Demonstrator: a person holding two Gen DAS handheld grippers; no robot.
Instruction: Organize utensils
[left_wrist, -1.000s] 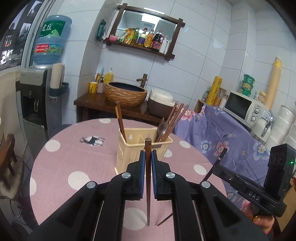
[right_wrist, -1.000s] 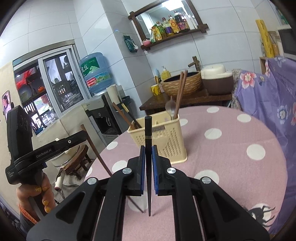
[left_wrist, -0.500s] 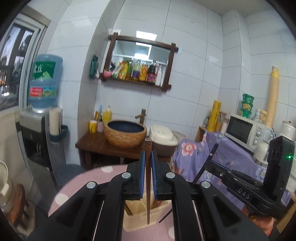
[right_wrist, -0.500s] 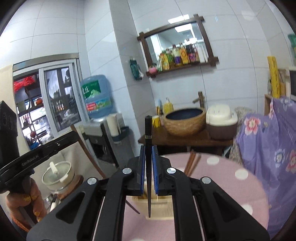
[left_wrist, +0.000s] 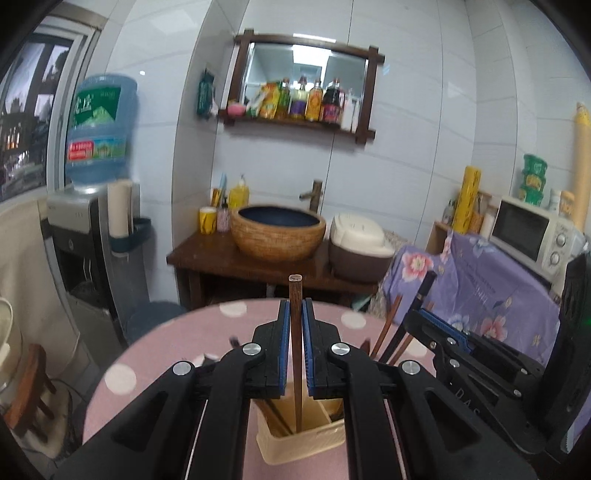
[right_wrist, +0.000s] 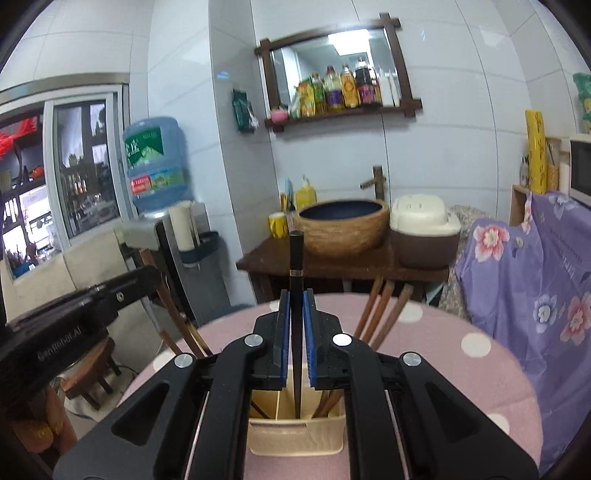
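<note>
My left gripper (left_wrist: 295, 347) is shut on a brown wooden chopstick (left_wrist: 295, 295), held upright with its lower end inside the cream plastic utensil basket (left_wrist: 303, 443). My right gripper (right_wrist: 295, 347) is shut on a black chopstick (right_wrist: 296, 258), also upright, its tip down in the same basket (right_wrist: 295, 439). Several brown chopsticks (right_wrist: 384, 310) stand in the basket's right compartment. The right gripper shows in the left wrist view (left_wrist: 436, 325); the left gripper body shows at the left of the right wrist view (right_wrist: 74, 317).
The basket stands on a round pink table with white dots (right_wrist: 461, 362). Behind are a wooden stand with a woven basin (left_wrist: 279, 232), a rice cooker (left_wrist: 358, 243), a water dispenser (left_wrist: 96, 147), a purple floral cloth (left_wrist: 491, 284) and a microwave (left_wrist: 532, 236).
Both grippers rose and came over the basket, then lowered; the two chopsticks now reach down into the basket. Both stay shut on their chopsticks.
</note>
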